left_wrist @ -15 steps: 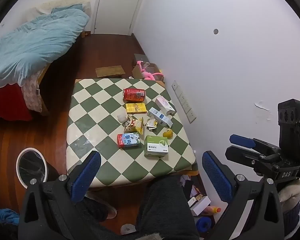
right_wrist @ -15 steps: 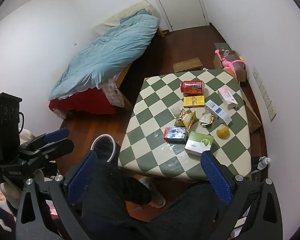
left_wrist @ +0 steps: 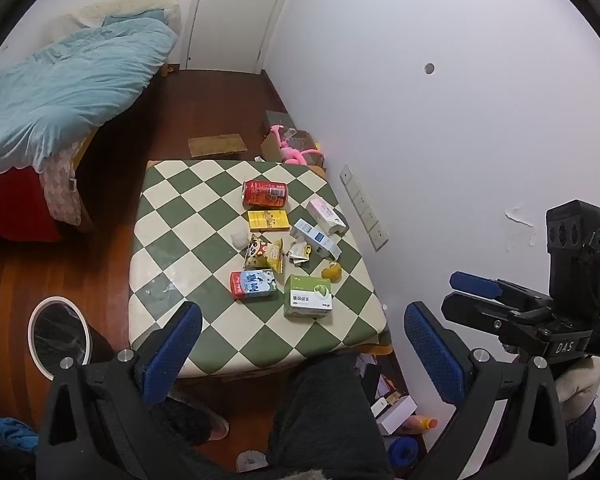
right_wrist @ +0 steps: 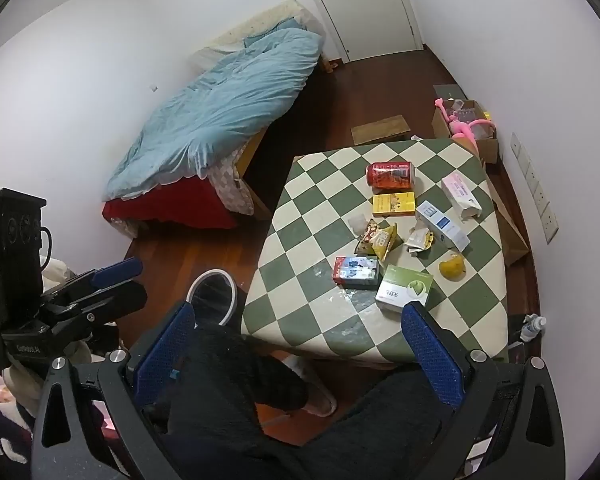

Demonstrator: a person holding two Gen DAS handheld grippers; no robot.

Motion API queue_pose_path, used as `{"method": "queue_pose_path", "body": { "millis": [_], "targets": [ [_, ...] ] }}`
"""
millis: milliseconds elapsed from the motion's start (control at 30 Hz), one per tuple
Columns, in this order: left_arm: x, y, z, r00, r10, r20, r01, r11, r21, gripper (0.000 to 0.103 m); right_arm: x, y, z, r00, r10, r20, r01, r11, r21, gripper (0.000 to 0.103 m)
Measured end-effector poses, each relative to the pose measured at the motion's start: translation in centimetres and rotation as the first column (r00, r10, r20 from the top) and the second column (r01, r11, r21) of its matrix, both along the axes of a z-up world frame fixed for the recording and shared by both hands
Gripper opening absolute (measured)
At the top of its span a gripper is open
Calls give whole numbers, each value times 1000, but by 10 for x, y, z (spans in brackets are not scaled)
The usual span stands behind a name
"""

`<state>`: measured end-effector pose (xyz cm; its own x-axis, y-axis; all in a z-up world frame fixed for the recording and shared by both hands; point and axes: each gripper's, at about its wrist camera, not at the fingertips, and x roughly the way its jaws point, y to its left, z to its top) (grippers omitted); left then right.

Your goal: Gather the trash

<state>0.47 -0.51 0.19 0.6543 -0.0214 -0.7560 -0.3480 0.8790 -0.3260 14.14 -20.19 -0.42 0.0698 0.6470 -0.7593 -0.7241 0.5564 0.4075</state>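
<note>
Trash lies on a green-and-white checkered table [left_wrist: 172,216] [right_wrist: 308,216]: a red can [left_wrist: 265,193] [right_wrist: 391,174], a yellow box [left_wrist: 269,220], a snack bag [left_wrist: 265,253] [right_wrist: 378,240], a red-blue carton [left_wrist: 253,285] [right_wrist: 356,270], a green box [left_wrist: 308,296] [right_wrist: 405,289], white-blue boxes [left_wrist: 315,238] and a yellow peel [left_wrist: 332,271]. A black bin with a white rim [left_wrist: 58,338] [right_wrist: 214,294] stands left of the table. My left gripper [left_wrist: 300,356] and right gripper [right_wrist: 296,354] are open and empty, held high before the table's near edge.
A bed with a blue duvet [left_wrist: 60,88] is at the far left. A cardboard box with a pink toy [left_wrist: 296,148] sits by the right wall. A person's dark-clothed legs [left_wrist: 324,412] are below the grippers. Small items lie on the floor [left_wrist: 396,412].
</note>
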Motion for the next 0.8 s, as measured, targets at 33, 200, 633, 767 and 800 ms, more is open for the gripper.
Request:
{"method": "queue_pose_path", "body": {
  "millis": [33,200,633,767,800],
  "targets": [
    [0,0,-1,1000,1,2,-1,1000,0,103,1,-1,1,1000,4,-4,-4,1000,0,103],
    [-3,2,-1,1000,9,9,-9,1000,5,103,-1,6,-2,1000,5,-5,-5,1000,3,103],
    [-11,8,1,999,30,23,-30,999,17,103,4,6,-2,1000,8,-10,-7,1000,10,103],
    [-14,9,0,999,30,25,-30,999,15,103,4,6,-2,1000,9,-10,-9,1000,8,103],
    [-14,9,-1,999,31,25,-31,999,14,103,3,6,-2,1000,8,-9,-8,1000,9,103]
  ]
}}
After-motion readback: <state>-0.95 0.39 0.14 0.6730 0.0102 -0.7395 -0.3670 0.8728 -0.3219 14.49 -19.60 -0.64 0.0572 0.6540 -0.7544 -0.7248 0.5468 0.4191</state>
